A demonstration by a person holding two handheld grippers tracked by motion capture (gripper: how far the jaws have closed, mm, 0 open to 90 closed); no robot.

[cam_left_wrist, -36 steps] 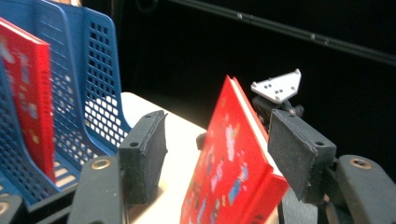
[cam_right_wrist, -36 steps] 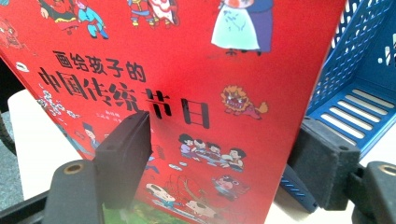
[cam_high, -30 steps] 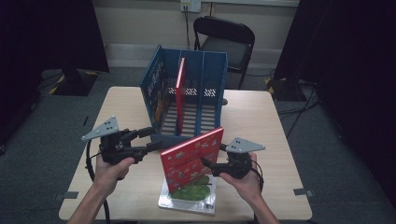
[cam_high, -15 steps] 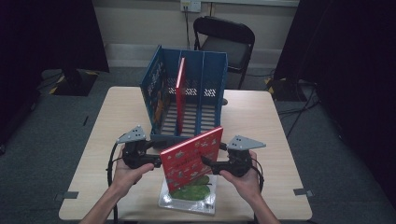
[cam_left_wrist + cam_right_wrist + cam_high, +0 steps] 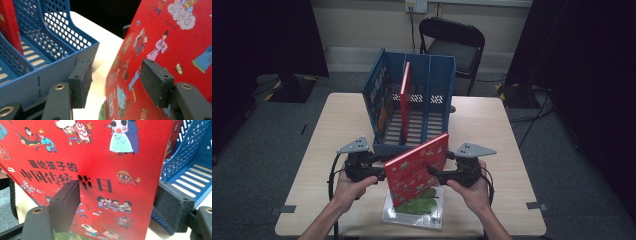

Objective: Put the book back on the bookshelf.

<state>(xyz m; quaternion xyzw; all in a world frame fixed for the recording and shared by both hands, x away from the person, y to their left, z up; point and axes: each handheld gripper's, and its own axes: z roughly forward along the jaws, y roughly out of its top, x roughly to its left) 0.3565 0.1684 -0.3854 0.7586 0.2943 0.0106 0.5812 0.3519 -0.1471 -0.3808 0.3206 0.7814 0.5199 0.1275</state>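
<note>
1. Beige tabletop (image 5: 512,130) carries a blue rack (image 5: 417,90) at its far middle; the red picture book (image 5: 417,167) tilts above the near edge, over a green book (image 5: 422,210); the right gripper (image 5: 432,171) clamps its right side.
2. The left gripper (image 5: 382,175) straddles the book's left edge, jaws just closing, pads not yet pressing; seat both pads squarely before steering toward a slot.
3. A second ago the left gripper stood higher and clear of the book.

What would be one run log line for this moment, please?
held: red book upright, tilted | right gripper: shut on book edge | left gripper: open, closing around other edge | below: green book | behind: blue rack
</note>
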